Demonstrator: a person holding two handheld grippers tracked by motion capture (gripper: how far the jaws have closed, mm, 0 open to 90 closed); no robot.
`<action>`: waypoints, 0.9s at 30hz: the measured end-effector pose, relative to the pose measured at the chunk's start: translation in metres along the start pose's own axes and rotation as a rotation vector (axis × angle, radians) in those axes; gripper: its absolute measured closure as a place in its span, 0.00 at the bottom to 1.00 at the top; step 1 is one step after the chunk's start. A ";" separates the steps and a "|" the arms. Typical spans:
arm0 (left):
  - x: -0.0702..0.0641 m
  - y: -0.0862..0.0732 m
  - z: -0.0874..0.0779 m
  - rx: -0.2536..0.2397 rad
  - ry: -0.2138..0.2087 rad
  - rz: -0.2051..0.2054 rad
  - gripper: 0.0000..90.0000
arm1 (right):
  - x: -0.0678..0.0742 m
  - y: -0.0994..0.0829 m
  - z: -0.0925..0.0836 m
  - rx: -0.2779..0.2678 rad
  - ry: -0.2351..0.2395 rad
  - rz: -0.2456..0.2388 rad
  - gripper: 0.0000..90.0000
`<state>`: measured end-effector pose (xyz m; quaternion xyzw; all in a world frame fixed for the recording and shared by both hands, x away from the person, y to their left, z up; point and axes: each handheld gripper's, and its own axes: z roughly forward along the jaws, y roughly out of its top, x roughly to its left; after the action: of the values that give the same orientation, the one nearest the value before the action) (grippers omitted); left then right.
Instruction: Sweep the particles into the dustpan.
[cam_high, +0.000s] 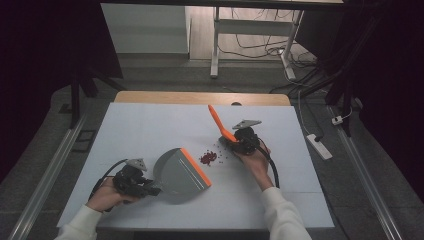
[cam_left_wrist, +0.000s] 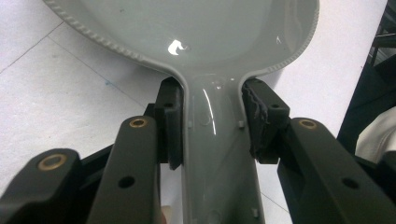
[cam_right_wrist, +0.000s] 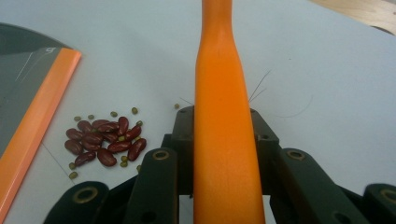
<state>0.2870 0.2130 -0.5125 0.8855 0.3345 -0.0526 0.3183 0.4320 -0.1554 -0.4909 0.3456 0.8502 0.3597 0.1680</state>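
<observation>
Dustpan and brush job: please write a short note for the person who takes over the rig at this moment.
Left gripper: shut on the grey dustpan handle; pan flat on the table.
Right gripper: shut on the orange brush handle.
Beans: small pile on the table, just beyond the pan's orange lip.
Done: both tools gripped.
Left: sweep the beans into the pan.

White table cover (cam_high: 150, 130); wooden tabletop edge (cam_high: 200, 97) behind; power strip (cam_high: 319, 146) on floor; desk frame (cam_high: 216, 45).

No legible text, label or number anywhere.
</observation>
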 end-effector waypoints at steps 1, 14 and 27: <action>0.000 0.000 0.000 -0.001 -0.001 -0.001 0.68 | 0.001 0.000 0.001 0.003 0.001 -0.002 0.77; 0.000 0.000 0.000 0.000 -0.003 -0.004 0.68 | 0.010 0.004 0.011 0.009 0.025 -0.028 0.77; 0.001 -0.001 0.002 0.002 -0.008 -0.006 0.68 | 0.024 0.005 0.012 0.019 0.059 -0.070 0.77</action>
<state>0.2875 0.2127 -0.5144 0.8847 0.3357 -0.0574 0.3185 0.4244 -0.1297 -0.4963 0.3065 0.8698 0.3555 0.1521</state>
